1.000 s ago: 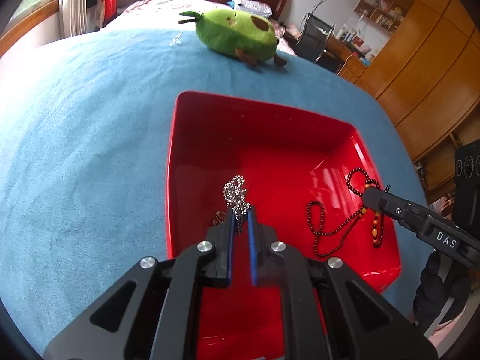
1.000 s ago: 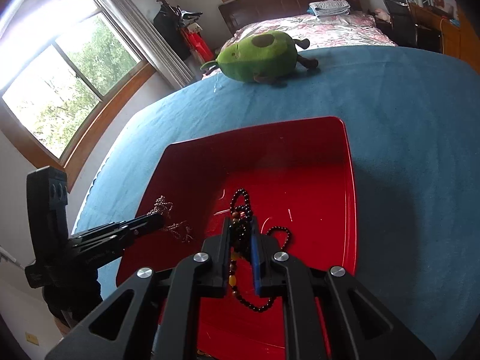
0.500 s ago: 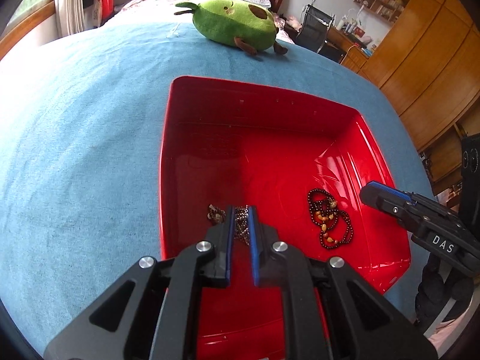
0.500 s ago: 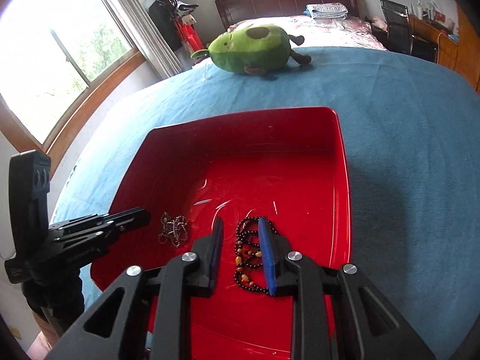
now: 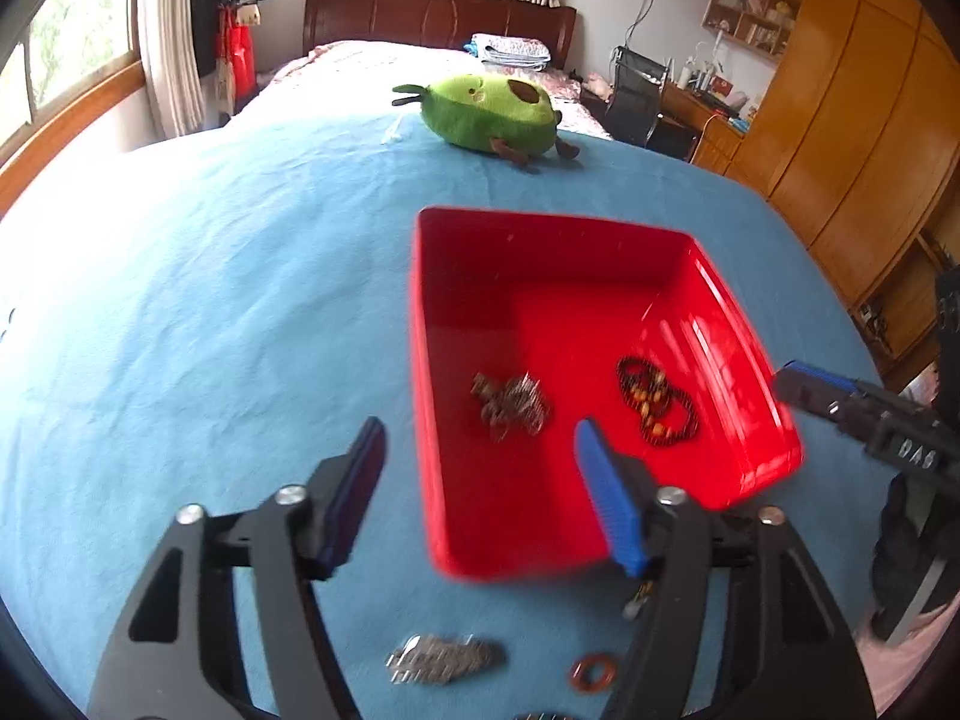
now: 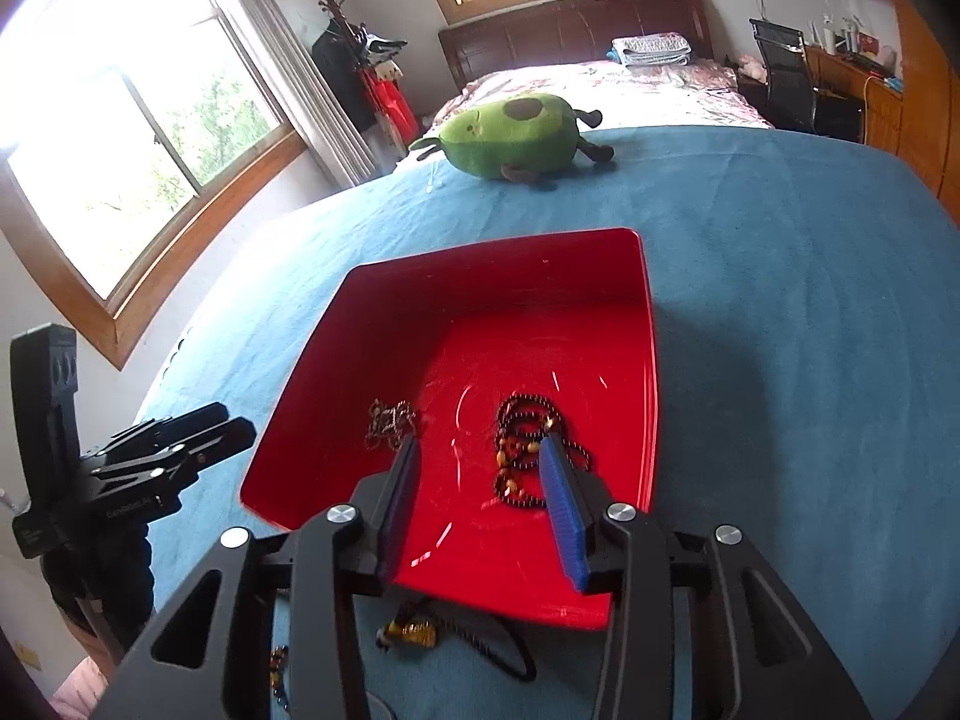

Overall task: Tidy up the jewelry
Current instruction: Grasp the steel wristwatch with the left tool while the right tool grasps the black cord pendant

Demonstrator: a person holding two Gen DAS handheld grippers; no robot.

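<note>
Currently both claws are hanging wide open and empty: the left claw [image 5: 477, 483] is straddling the near-left wall of the red tray [image 5: 420, 396], the right claw [image 6: 480, 498] is sitting over the tray's near end. Nearest, on the blue cloth of the bench [image 5: 210, 312] in front of the tray, loose pieces are waiting: a silver link bracelet [image 5: 444, 666], a small reddish ring [image 5: 594, 673], and, in the right wrist view, a dark corded piece with a yellowish pendant [image 6: 414, 633]. Inside the tray a silver chain [image 5: 510, 405] is lying bunched beside a dark beaded strand [image 5: 657, 405], close but apart. Judgement: all these pieces are light, limp and slippery, likely to sag or slide from the pads; pinching across a bunched section, or the bracelet's middle links, should be holding best. Farther off, a green avocado plush [image 5: 489, 114] is resting on the cloth.
</note>
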